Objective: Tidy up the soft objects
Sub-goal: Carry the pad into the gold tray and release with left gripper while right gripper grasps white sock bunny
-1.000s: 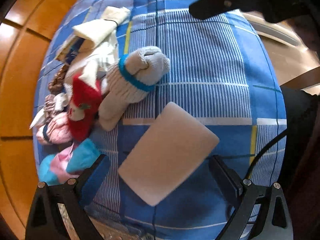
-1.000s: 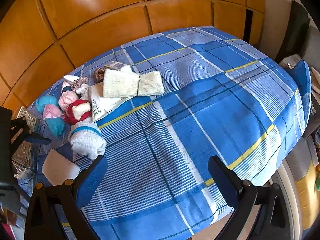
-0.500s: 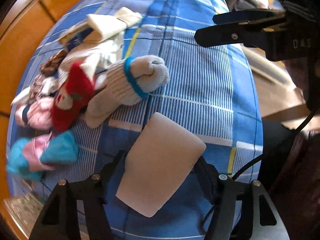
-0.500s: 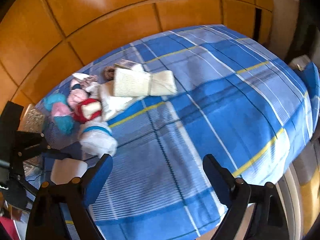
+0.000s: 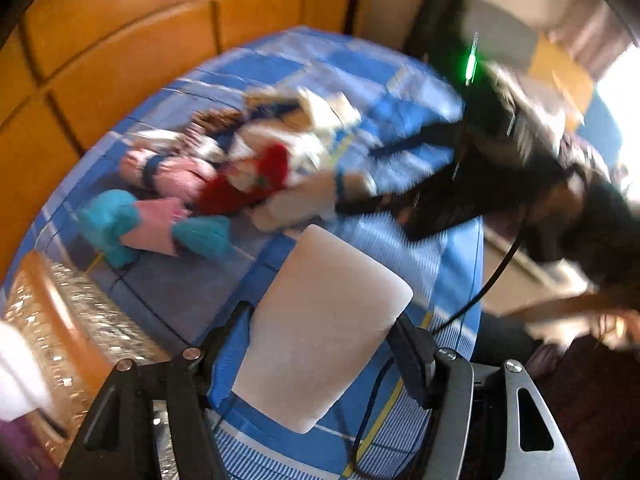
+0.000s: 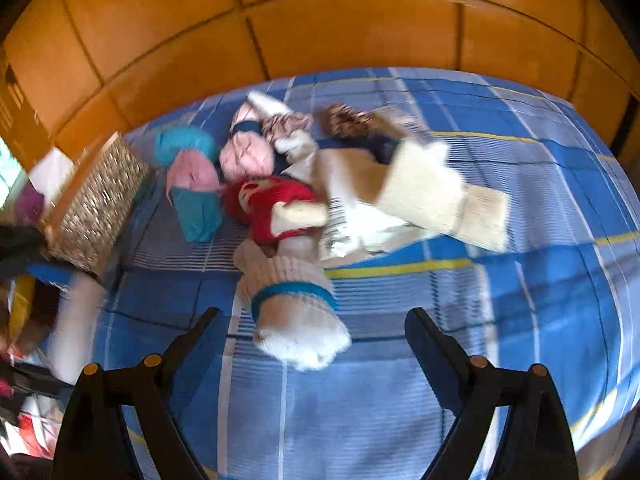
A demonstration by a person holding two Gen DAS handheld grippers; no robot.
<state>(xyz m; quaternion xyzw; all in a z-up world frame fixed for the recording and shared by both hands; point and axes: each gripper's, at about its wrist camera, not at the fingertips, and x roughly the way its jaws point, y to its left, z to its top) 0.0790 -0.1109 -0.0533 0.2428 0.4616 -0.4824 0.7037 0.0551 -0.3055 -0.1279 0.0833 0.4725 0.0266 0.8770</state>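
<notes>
My left gripper (image 5: 324, 340) is shut on a pale pink foam pad (image 5: 320, 320) and holds it above the blue plaid bed (image 5: 168, 296). My right gripper (image 6: 312, 332) is open, its fingers on either side of a rolled white sock with a blue band (image 6: 296, 304), not touching it. Behind lies a pile of soft things: a red sock (image 6: 272, 204), pink rolled socks (image 6: 246, 156), teal-and-pink socks (image 6: 192, 180) and a cream folded cloth (image 6: 432, 196). The pile also shows, blurred, in the left wrist view (image 5: 240, 176).
A glittery gold box (image 6: 96, 208) stands at the bed's left edge, also in the left wrist view (image 5: 60, 320). Orange wooden panels (image 6: 320, 28) back the bed. The right gripper's dark body (image 5: 480, 168) crosses the left wrist view.
My left gripper closed on the foam pad and lifted it toward the gold box. My right gripper swung left and down to the blue-banded sock.
</notes>
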